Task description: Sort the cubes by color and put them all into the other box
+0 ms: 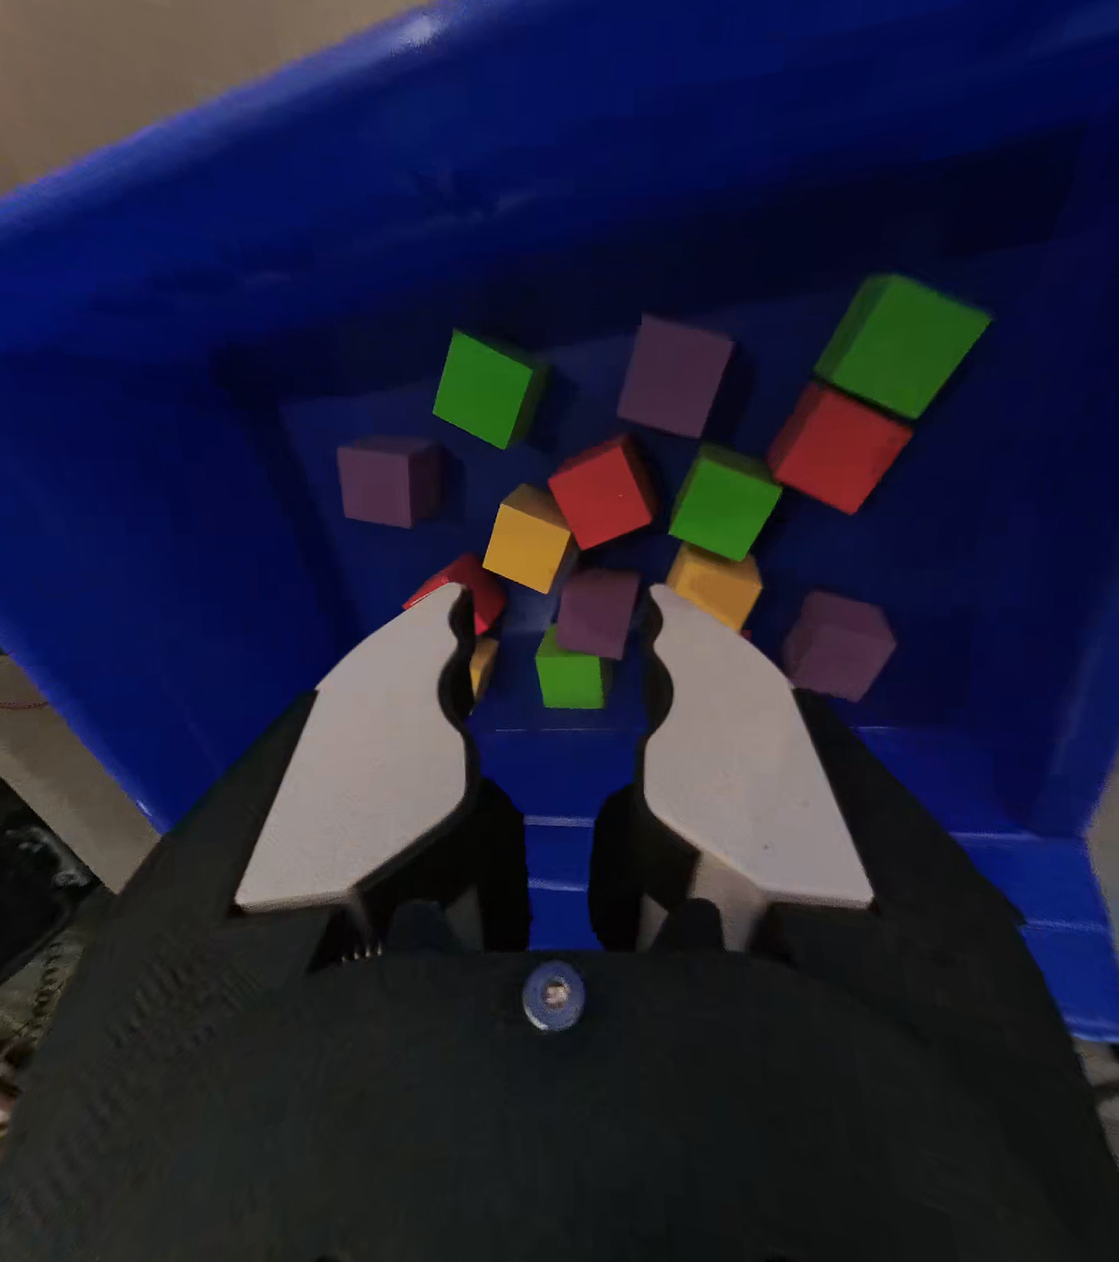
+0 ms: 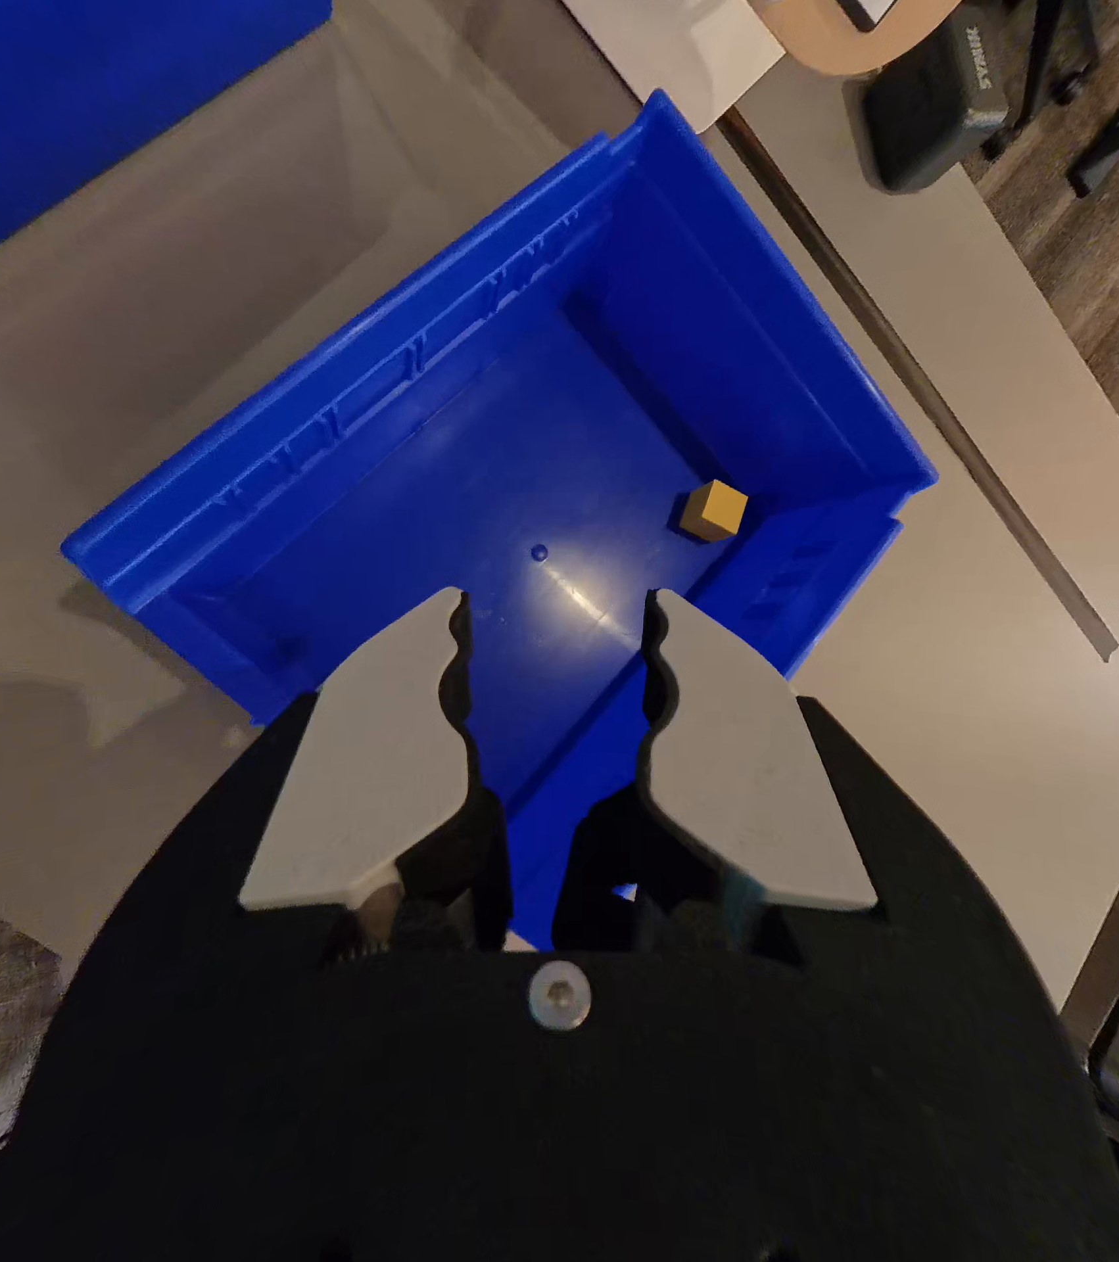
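Two grippers, both with jaws apart, empty. Left gripper (image 1: 553, 601) hovers over bin (image 1: 201, 423) of mixed cubes, purple cube (image 1: 596, 612) between tips. Right gripper (image 2: 553, 604) above second bin (image 2: 734, 355), long axis diagonal; yellow cube (image 2: 712, 511) in right corner.

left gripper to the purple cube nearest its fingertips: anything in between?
Nothing visible. The left gripper is open over the blue bin, and the purple cube shows in the gap between its fingertips. A yellow cube and a green cube crowd it closely.
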Demonstrator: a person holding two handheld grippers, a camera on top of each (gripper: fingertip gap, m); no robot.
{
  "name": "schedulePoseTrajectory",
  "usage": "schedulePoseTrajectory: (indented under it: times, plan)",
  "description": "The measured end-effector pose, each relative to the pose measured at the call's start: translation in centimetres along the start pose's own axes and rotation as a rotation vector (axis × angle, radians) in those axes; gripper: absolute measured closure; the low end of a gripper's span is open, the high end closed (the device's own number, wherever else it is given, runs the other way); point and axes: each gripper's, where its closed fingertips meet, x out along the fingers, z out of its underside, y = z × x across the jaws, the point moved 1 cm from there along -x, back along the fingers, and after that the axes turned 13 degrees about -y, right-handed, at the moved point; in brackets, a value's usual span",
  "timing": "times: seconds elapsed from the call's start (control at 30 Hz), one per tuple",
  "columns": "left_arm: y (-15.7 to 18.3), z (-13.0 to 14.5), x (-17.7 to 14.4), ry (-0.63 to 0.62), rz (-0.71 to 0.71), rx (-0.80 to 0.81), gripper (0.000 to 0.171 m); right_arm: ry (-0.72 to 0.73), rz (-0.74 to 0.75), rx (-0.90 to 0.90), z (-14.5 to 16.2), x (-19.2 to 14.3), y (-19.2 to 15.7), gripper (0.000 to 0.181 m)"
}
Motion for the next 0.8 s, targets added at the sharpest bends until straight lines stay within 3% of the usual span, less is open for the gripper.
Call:
schedulePoseTrajectory:
  times: [0.23, 0.5, 0.6, 0.7, 0.8]
  plan:
    - [-1.0, -0.1, 3.2, -0.081, 0.009, 0.108, 0.125, -0.025, -0.01, -0.012, 2.0, -0.1, -0.9, 0.133]
    - [-1.3, -0.5, 5.1, -0.088, 0.023, 0.183, 0.126, -0.009, -0.05, -0.018, 2.1, -0.3, -2.1, 0.135]
    - [-1.0, -0.1, 6.0, -0.109, 0.053, 0.205, 0.139, 0.002, -0.057, -0.033, 1.7, -0.4, -2.7, 0.136]
    - [-1.1, 0.0, 5.8, -0.09, 0.055, 0.174, 0.142, 0.012, -0.058, -0.047, 1.3, -0.5, -3.2, 0.138]
    - [-1.5, -0.2, 4.5, 0.007, 0.079, 0.031, 0.143, 0.048, -0.066, -0.051, 0.6, -0.5, -3.6, 0.141]
